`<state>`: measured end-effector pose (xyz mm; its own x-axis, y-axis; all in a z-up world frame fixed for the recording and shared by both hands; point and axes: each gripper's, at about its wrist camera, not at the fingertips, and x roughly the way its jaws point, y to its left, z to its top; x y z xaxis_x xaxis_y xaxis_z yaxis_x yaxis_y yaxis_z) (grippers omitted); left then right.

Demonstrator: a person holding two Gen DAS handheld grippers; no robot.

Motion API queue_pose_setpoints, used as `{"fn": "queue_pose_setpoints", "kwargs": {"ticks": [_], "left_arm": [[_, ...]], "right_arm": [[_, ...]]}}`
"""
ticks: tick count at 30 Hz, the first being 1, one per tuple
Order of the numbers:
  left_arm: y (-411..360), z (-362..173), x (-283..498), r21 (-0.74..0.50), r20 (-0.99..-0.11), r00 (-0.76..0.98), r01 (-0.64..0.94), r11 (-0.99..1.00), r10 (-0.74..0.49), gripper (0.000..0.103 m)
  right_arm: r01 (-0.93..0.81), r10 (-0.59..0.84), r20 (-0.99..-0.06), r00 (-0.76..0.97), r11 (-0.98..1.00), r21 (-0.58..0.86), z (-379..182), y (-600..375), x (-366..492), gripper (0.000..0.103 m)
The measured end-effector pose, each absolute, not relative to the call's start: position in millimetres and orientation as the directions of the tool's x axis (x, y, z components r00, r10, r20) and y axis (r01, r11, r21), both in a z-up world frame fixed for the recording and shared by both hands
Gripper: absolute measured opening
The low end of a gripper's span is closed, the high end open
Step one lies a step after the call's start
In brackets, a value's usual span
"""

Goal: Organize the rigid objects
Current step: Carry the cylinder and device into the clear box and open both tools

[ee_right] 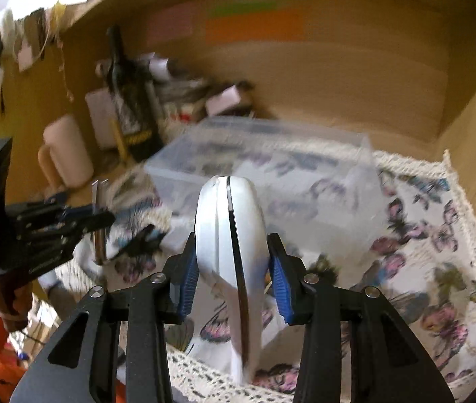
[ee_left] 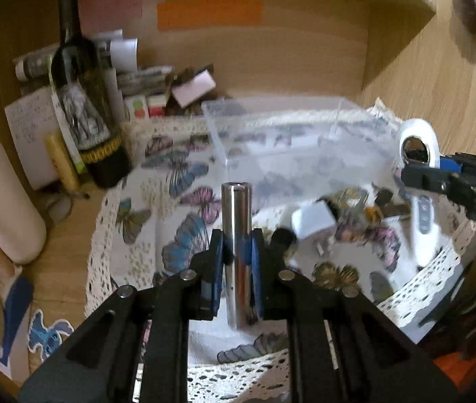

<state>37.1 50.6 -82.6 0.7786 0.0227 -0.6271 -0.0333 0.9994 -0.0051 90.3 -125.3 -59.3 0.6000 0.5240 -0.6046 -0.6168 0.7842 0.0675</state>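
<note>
**Gripping a metal tube and a white device above the butterfly cloth**

Starting at the far left of the left wrist view, a cream jug stands on the wooden desk, with a dark wine bottle beside it, leaning in the fisheye. Right of those lies the butterfly-print cloth with its lace edge, and on its far part sits a clear plastic box (its walls are see-through, so the print shows through them). In the middle, the left gripper has its blue pads clamped on a shiny metal cylinder, held upright above the cloth. Small dark and white objects lie on the cloth to its right, too blurred to name. At the right edge, the right gripper has its fingers pressed against both sides of a white oblong device with a dark seam, held in front of the clear box.
</note>
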Motion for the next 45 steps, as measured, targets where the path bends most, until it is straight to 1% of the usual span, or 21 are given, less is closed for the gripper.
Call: {"fn": "queue_pose_setpoints", "kwargs": {"ticks": [12,18,21,28,35,39,45], "left_arm": [[46,-38,49,-0.051,-0.531,0.846,0.019,0.998,-0.043,0.015],[45,-13,56,-0.068,-0.484,0.873,0.036,0.997,-0.064,0.015],[46,-1,61,-0.069,-0.460,0.886,0.031,0.997,-0.059,0.015],[54,26,85,-0.078,-0.412,0.909,0.027,0.997,-0.057,0.015],[55,30,116,-0.055,-0.408,0.912,0.016,0.998,-0.037,0.015],[47,16,138,-0.016,-0.444,0.896,0.017,1.000,-0.022,0.015],[44,-15,168,0.005,-0.535,0.845,0.025,1.000,-0.018,0.015]], "right_arm": [[-0.563,0.527,-0.465,0.712,0.823,0.071,-8,-140,103,0.034],[-0.555,0.529,-0.410,0.743,0.830,0.064,15,-145,108,0.034],[-0.552,0.525,-0.397,0.752,0.832,0.055,22,-145,113,0.034],[-0.525,0.488,-0.425,0.762,0.850,0.036,18,-132,133,0.034],[-0.529,0.499,-0.464,0.732,0.845,0.075,3,-120,158,0.034],[-0.561,0.532,-0.495,0.687,0.821,0.104,-7,-108,170,0.034],[-0.589,0.549,-0.546,0.633,0.799,0.121,-27,-91,184,0.034]]}}
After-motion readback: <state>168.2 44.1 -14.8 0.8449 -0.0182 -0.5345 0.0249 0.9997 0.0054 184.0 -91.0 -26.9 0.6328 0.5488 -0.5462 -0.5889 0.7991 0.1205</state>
